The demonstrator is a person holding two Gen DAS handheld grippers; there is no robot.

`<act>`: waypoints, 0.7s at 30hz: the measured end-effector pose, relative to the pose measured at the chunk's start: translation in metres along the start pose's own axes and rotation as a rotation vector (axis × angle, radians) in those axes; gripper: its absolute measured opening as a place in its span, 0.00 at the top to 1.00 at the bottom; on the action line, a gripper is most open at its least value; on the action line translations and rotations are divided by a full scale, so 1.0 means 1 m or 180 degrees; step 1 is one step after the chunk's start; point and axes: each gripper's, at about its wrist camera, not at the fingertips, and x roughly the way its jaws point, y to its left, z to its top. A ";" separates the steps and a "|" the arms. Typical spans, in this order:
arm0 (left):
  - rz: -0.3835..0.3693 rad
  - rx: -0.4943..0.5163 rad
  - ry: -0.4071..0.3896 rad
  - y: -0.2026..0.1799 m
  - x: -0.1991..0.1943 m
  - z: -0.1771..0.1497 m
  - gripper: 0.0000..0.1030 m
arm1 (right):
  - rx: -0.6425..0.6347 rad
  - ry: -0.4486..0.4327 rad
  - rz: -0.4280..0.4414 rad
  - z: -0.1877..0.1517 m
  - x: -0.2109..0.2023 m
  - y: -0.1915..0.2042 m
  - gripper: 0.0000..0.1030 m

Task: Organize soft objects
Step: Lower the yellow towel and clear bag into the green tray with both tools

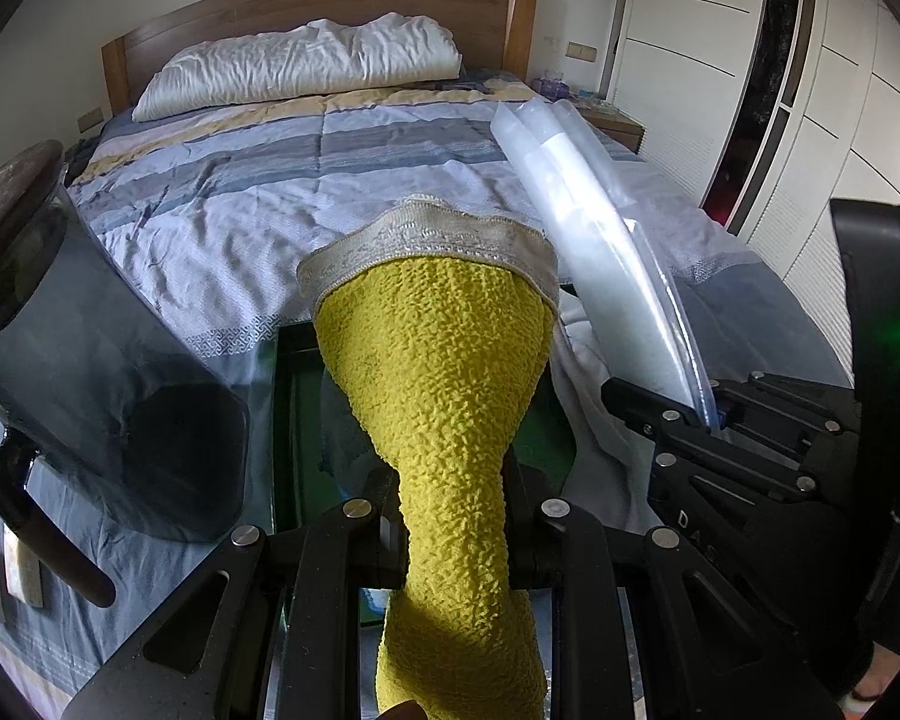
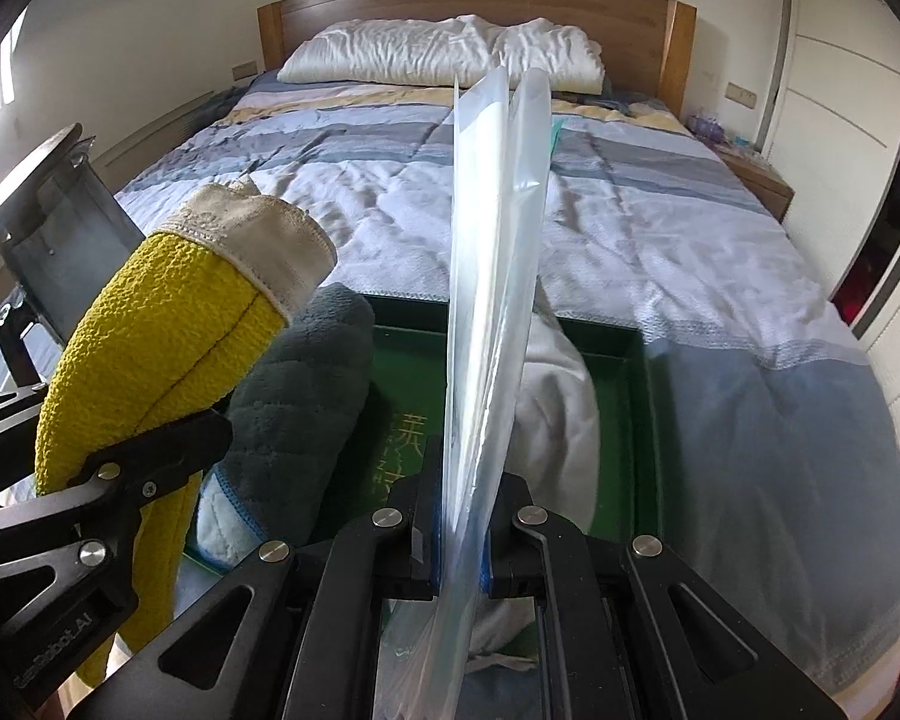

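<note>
Landmark: green tray (image 2: 618,414), lying on the striped bedspread (image 1: 330,180) at the foot of the bed.

1. Left gripper (image 1: 453,531): held above the tray's left part, pointing toward the headboard (image 1: 330,6); jaws clamped on the narrow middle of the yellow textured cloth (image 1: 444,372). The cloth rises upright from the jaws, its grey-white hemmed edge (image 1: 432,240) uppermost.

2. Right gripper (image 2: 459,546): held over the near edge of the tray, to the right of the left gripper; jaws pinched on the clear plastic bag (image 2: 492,252), which stands edge-on and upright above the tray, leaning toward the headboard.

3. In the tray: grey quilted cloth (image 2: 294,396) at the left, white cloth (image 2: 555,396) at the right, partly hidden behind the bag.

4. Left of the tray: dark translucent container with a round lid (image 1: 78,324), tilted on a black mount.

5. Beyond the tray: white pillow (image 1: 306,66) against the headboard; white wardrobe doors (image 1: 690,60) to the right.
</note>
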 end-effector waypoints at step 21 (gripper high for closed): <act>0.0041 -0.0021 0.0012 0.007 0.013 0.002 0.83 | 0.0243 0.0158 0.0268 0.007 0.068 -0.016 0.93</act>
